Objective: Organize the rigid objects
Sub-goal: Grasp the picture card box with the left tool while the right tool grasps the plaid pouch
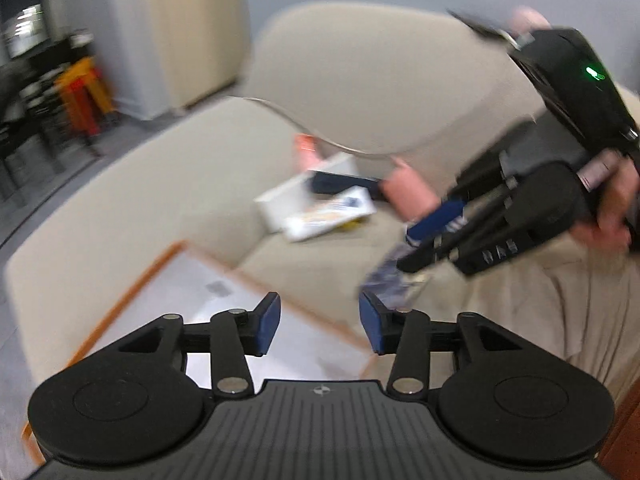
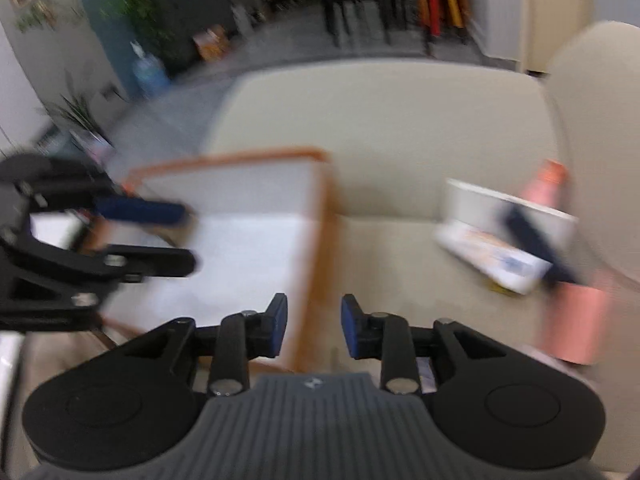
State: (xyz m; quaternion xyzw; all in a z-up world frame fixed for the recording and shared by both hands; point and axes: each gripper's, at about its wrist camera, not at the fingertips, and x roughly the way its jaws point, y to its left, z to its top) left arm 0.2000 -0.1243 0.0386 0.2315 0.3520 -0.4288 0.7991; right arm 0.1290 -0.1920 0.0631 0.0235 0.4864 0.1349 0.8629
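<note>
The box pile [image 2: 496, 248] is seen right of the empty, parted right gripper [image 2: 314, 330]; the left gripper [image 1: 320, 326], likewise parted, is farther

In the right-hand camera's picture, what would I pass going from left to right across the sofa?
The other gripper → orange-rimmed white tray → bare sofa cushion → white box with packets → pink bottle.

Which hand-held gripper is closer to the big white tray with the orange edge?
Left. The left hand-held gripper hangs over the tray, over its corner. The right hand-held gripper sits just off the tray's right orange edge, over the beige sofa.
</note>
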